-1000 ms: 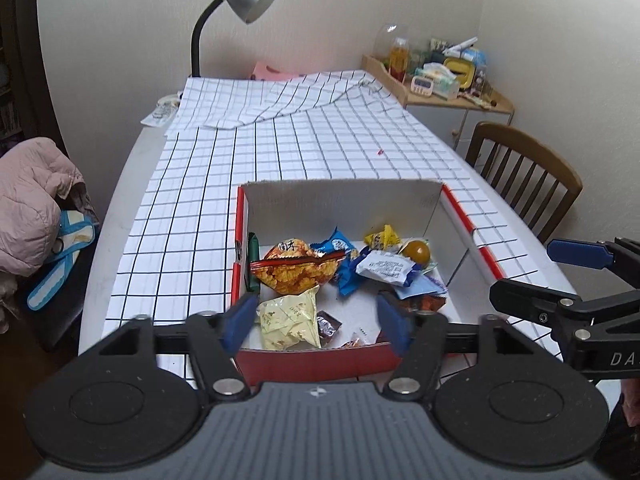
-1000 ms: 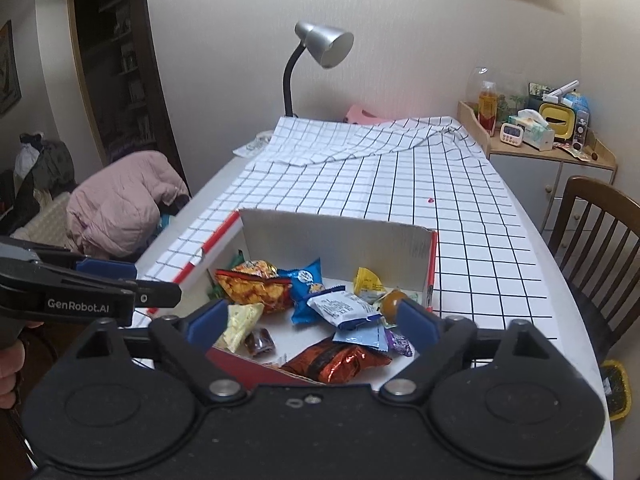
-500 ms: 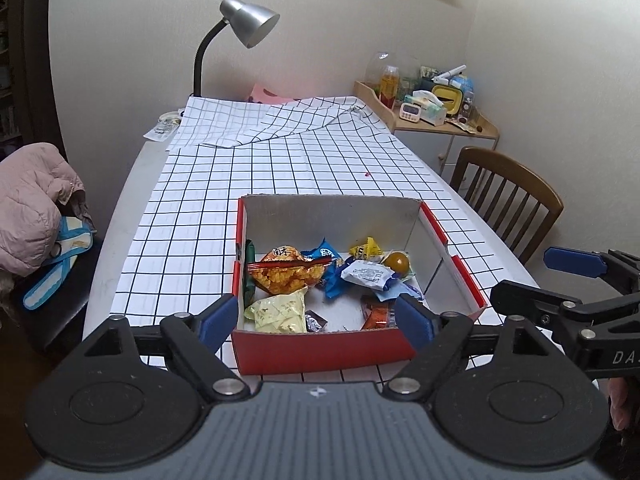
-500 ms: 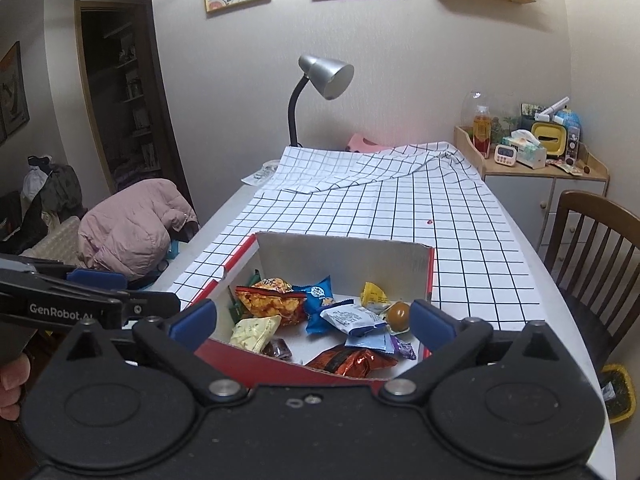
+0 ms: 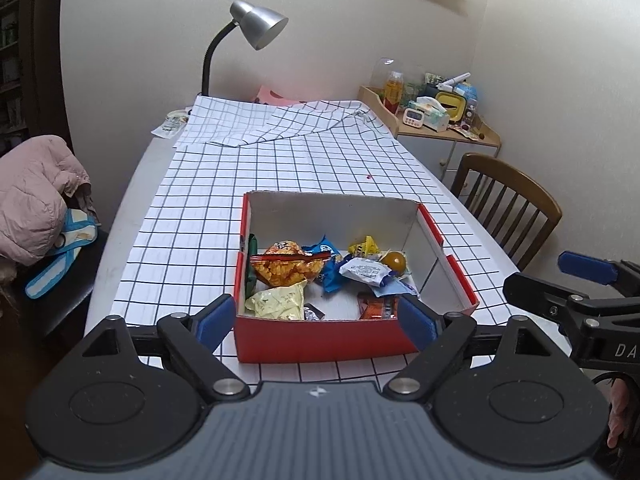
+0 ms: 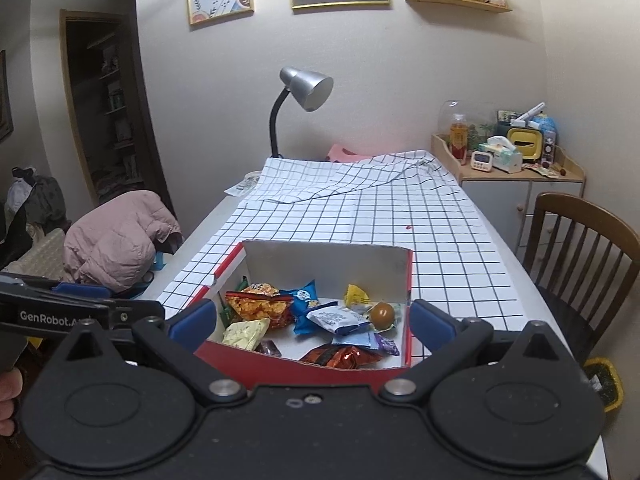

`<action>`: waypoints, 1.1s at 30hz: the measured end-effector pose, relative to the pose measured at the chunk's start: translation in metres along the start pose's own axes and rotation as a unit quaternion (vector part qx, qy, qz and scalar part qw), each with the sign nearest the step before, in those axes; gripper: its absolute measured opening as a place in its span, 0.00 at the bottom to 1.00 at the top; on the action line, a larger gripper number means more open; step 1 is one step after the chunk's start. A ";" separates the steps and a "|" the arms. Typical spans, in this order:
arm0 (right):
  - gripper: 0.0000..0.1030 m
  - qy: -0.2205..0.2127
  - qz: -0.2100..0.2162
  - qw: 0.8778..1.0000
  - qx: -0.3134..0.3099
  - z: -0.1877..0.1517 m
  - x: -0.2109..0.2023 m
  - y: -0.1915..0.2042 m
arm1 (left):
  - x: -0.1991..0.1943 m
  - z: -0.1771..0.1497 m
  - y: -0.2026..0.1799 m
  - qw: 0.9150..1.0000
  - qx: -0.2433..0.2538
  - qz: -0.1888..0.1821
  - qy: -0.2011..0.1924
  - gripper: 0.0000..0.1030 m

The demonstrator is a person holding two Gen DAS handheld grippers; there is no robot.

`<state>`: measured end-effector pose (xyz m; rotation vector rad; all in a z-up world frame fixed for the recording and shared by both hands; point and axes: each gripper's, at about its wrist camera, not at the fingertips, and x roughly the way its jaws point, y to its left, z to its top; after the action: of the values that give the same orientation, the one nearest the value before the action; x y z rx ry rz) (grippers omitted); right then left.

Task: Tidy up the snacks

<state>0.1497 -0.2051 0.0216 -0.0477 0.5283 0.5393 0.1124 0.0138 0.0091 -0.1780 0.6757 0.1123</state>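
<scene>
The left tongs (image 5: 316,318) have just spread wide and pulled back, empty. The right tongs (image 6: 312,320) are spread too, holding nothing. The snacks (image 5: 320,276) sit in the red box (image 5: 320,344) near the bench's front edge. The tidying looks done.

Red box (image 5: 320,344): matt cardboard, grey inside. Snack packets (image 5: 286,266): glossy crinkled foil and plastic. Checked tablecloth (image 5: 304,168): soft creased cloth; lamp shade (image 6: 310,88): brushed metal; chair (image 6: 580,248): varnished wood.
</scene>
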 end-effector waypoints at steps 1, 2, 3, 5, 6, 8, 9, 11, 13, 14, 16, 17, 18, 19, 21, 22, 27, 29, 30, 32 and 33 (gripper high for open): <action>1.00 -0.003 -0.003 1.000 -0.002 -0.001 -0.001 0.001 | -0.001 -0.001 0.000 1.000 0.000 0.001 -0.001 0.86; 1.00 -0.005 -0.003 1.000 -0.003 -0.001 -0.001 0.002 | -0.001 -0.001 0.000 1.000 -0.001 0.000 0.000 0.86; 1.00 -0.005 -0.001 1.000 -0.004 -0.001 -0.001 0.002 | -0.001 -0.002 -0.001 1.000 -0.002 0.000 0.001 0.86; 1.00 -0.009 0.007 1.000 -0.006 -0.001 -0.002 0.003 | -0.002 -0.002 -0.002 1.000 -0.001 0.000 0.000 0.86; 1.00 -0.010 0.010 1.000 -0.007 -0.001 -0.003 0.003 | -0.002 -0.002 -0.002 1.000 0.000 0.001 -0.001 0.86; 1.00 -0.011 0.011 1.000 -0.007 -0.001 -0.003 0.004 | -0.003 -0.003 -0.004 1.000 0.002 0.002 -0.003 0.86; 1.00 -0.010 0.008 1.000 -0.005 -0.001 -0.002 0.004 | -0.004 -0.003 -0.004 1.000 0.002 0.002 -0.004 0.86; 1.00 -0.006 0.005 1.000 -0.003 -0.001 0.000 0.004 | -0.004 -0.004 -0.004 1.000 0.001 0.005 -0.005 0.86; 1.00 -0.004 0.004 1.000 0.002 -0.002 0.000 0.003 | -0.005 -0.004 -0.004 1.000 0.001 0.006 -0.005 0.86; 1.00 -0.005 0.002 1.000 0.003 -0.002 0.000 0.003 | -0.005 -0.004 -0.004 1.000 0.000 0.006 -0.005 0.86; 1.00 -0.005 0.002 1.000 0.002 -0.002 -0.001 0.003 | -0.005 -0.004 -0.004 1.000 -0.002 0.005 -0.005 0.86; 1.00 -0.006 0.004 1.000 0.001 -0.002 -0.002 0.003 | -0.006 -0.004 -0.003 1.000 -0.004 0.005 -0.005 0.86; 1.00 -0.011 0.001 1.000 0.003 -0.003 -0.003 0.002 | -0.006 -0.004 -0.003 1.000 -0.005 0.007 -0.005 0.86; 1.00 -0.017 -0.003 1.000 0.008 -0.003 -0.004 0.002 | -0.006 -0.003 -0.003 1.000 -0.007 0.009 -0.006 0.86; 1.00 -0.022 -0.009 1.000 0.017 -0.003 -0.004 0.000 | -0.006 -0.003 -0.003 1.000 -0.008 0.011 -0.007 0.86; 1.00 -0.022 -0.011 0.999 0.021 -0.002 -0.004 -0.001 | -0.006 -0.003 -0.003 1.000 -0.009 0.011 -0.006 0.86; 1.00 -0.012 -0.015 0.999 0.028 -0.004 -0.002 -0.002 | -0.007 -0.004 -0.002 1.000 -0.011 0.012 -0.007 0.86; 1.00 -0.009 -0.019 1.000 0.023 -0.005 -0.001 0.000 | -0.008 -0.005 -0.002 1.000 -0.011 0.013 -0.008 0.86; 1.00 -0.009 -0.022 1.000 0.020 -0.005 -0.001 0.001 | -0.008 -0.005 -0.002 1.000 -0.010 0.013 -0.008 0.86; 1.00 -0.010 -0.021 1.000 0.018 -0.005 -0.002 0.003 | -0.009 -0.006 -0.003 1.000 -0.010 0.012 -0.007 0.86; 1.00 -0.009 -0.019 1.000 0.020 -0.005 -0.002 0.003 | -0.009 -0.006 -0.004 1.000 -0.010 0.012 -0.007 0.86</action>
<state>0.1442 -0.2039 0.0184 -0.0152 0.5199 0.4924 0.1026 0.0084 0.0109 -0.1884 0.6628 0.1423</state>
